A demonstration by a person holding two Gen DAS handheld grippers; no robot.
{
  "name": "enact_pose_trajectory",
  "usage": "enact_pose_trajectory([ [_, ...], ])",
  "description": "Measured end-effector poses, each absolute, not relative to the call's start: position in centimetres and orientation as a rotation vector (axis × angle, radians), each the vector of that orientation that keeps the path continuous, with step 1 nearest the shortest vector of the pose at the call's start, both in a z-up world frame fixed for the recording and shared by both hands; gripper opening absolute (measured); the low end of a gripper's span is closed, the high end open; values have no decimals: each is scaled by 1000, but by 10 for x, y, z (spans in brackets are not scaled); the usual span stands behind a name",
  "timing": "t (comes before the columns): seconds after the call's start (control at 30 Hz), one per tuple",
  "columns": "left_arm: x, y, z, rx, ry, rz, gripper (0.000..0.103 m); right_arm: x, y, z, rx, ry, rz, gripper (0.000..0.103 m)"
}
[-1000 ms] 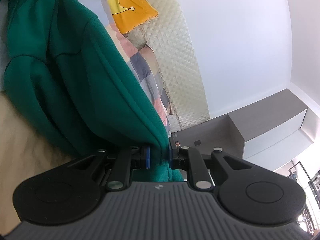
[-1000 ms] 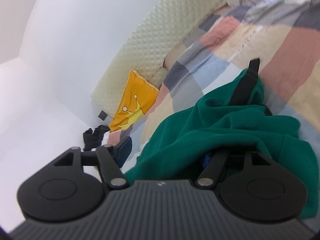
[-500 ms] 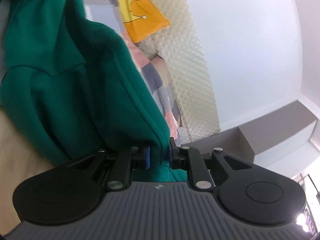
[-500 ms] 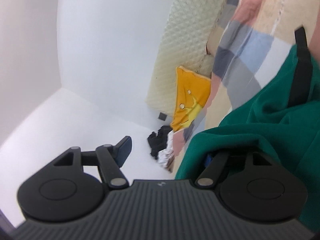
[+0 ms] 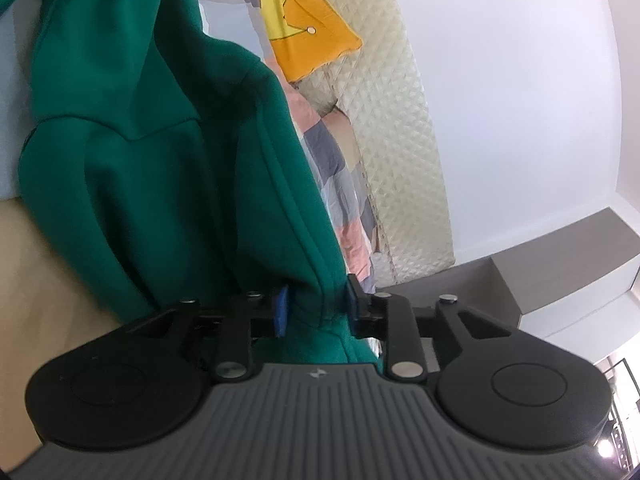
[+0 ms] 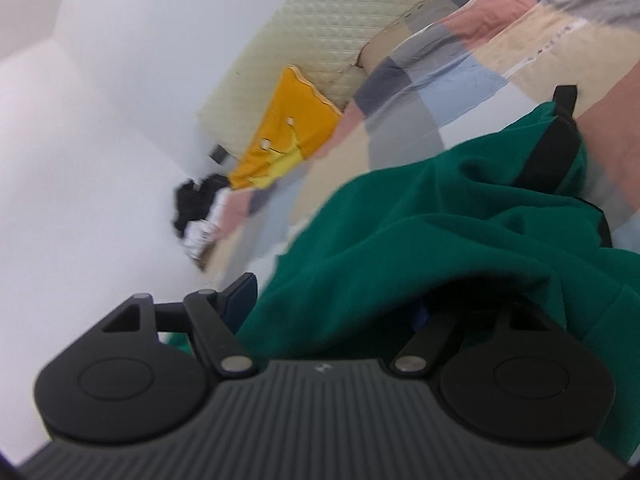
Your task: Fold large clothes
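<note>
A large green sweatshirt (image 5: 160, 160) hangs in front of the left wrist camera. Its stitched hem runs down between the jaws of my left gripper (image 5: 318, 308). Those jaws are opening, and a gap shows between the blue left pad (image 5: 282, 312) and the cloth. In the right wrist view the same green sweatshirt (image 6: 440, 220) lies bunched on the bed, with a black strip (image 6: 552, 148) at its far end. My right gripper (image 6: 332, 304) is wide and still opening. Cloth sits between its fingers and drapes over the right one, hiding its tip.
A patchwork bedspread (image 6: 460, 80) covers the bed under the garment. A yellow cushion (image 6: 288, 136) leans on the quilted cream headboard (image 5: 400, 140). A dark heap of clothes (image 6: 196, 208) lies by the white wall. A grey cabinet (image 5: 540, 264) stands at the right in the left wrist view.
The left jaws have parted from a tight pinch on the hem to a loose gap. The right wrist view has swung and rolled, and the garment now lies lower in it.
</note>
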State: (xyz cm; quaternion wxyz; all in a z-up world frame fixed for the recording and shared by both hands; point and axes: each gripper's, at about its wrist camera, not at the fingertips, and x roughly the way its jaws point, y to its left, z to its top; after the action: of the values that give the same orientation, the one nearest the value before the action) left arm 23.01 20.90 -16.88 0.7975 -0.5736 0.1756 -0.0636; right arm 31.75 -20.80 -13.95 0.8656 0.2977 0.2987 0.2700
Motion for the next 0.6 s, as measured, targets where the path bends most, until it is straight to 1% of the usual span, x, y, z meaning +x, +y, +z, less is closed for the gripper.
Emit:
enact_pose_trajectory([
  [0.03,230,210,-169,-1239,371,-140,43,317,-204,-143,608,615,558,77],
  [0.1,227,210,-170,-1245,368,-148,46,319,-193,-148,561,617,531,71],
  [0.13,227,210,-171,-1245,372,-149,49,320,-190,-150,544,624,526,61],
  [0.17,229,209,-171,-1242,379,-149,51,319,-190,-150,538,630,522,47],
  [0.2,229,209,-171,-1238,387,-151,53,318,-192,-149,539,635,523,40],
  [0.23,228,210,-172,-1237,391,-152,54,317,-195,-148,543,634,523,27],
  [0.27,229,210,-173,-1237,394,-153,55,316,-198,-146,550,627,518,20],
  [0.33,233,209,-172,-1234,398,-161,61,311,-204,-140,580,600,532,17],
  [0.57,249,202,-168,-1154,419,-194,61,275,-213,-112,590,487,627,15],
  [0.6,248,200,-168,-1144,425,-192,59,270,-215,-111,590,480,634,15],
])
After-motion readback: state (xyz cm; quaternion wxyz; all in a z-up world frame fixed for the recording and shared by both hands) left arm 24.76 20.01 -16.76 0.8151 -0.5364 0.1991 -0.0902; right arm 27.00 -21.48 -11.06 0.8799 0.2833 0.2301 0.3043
